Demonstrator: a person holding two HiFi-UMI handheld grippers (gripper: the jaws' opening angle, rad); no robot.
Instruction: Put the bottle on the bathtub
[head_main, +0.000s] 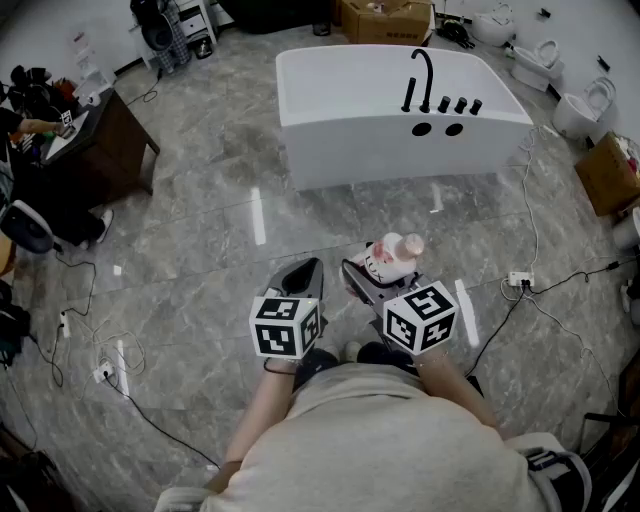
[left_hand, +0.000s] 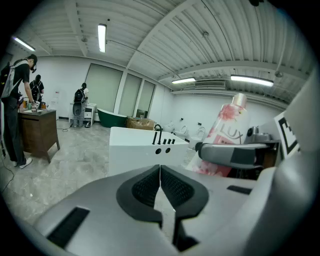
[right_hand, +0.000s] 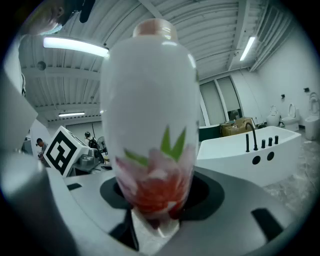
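A white bottle (head_main: 393, 259) with a pink cap and red flower print stands upright in my right gripper (head_main: 372, 283), whose jaws are shut on its lower body; it fills the right gripper view as the bottle (right_hand: 151, 115). The white bathtub (head_main: 350, 105) with a black faucet (head_main: 420, 78) lies ahead across the floor, also seen as the bathtub (left_hand: 145, 147) and the bathtub (right_hand: 250, 160). My left gripper (head_main: 298, 284) is beside the right one, jaws shut on nothing, pads (left_hand: 172, 187) touching. The bottle (left_hand: 224, 135) shows to its right.
A dark wooden desk (head_main: 95, 150) stands at the left with people near it. Cardboard boxes (head_main: 385, 18) and toilets (head_main: 585, 105) lie beyond and right of the tub. Cables (head_main: 530, 290) and a power strip (head_main: 104, 373) run over the grey marble floor.
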